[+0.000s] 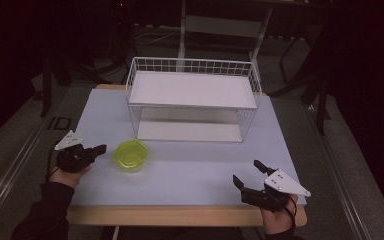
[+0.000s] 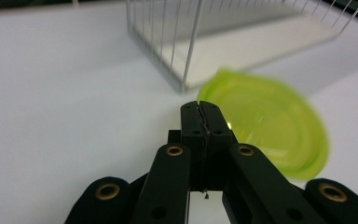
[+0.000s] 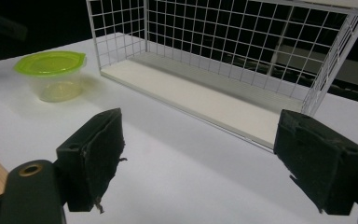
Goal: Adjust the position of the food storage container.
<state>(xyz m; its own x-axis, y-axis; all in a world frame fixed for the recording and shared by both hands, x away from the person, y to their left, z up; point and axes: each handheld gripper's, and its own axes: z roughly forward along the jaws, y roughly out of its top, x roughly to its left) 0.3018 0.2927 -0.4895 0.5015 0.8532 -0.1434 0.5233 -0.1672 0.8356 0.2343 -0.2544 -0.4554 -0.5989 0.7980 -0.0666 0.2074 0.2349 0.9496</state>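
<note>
White table (image 1: 190,170), left tool (image 1: 101,148) closed, empty

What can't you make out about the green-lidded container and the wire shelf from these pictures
- Green-lidded container: its clear tub is hidden under the blurred lid in the left gripper view, and the shut left gripper covers its near edge.
- Its contents: the tub is too small and hazy in the right gripper view.
- Wire shelf: its top is cut off by the upper edge there.
- Right gripper: open, away from both.
</note>
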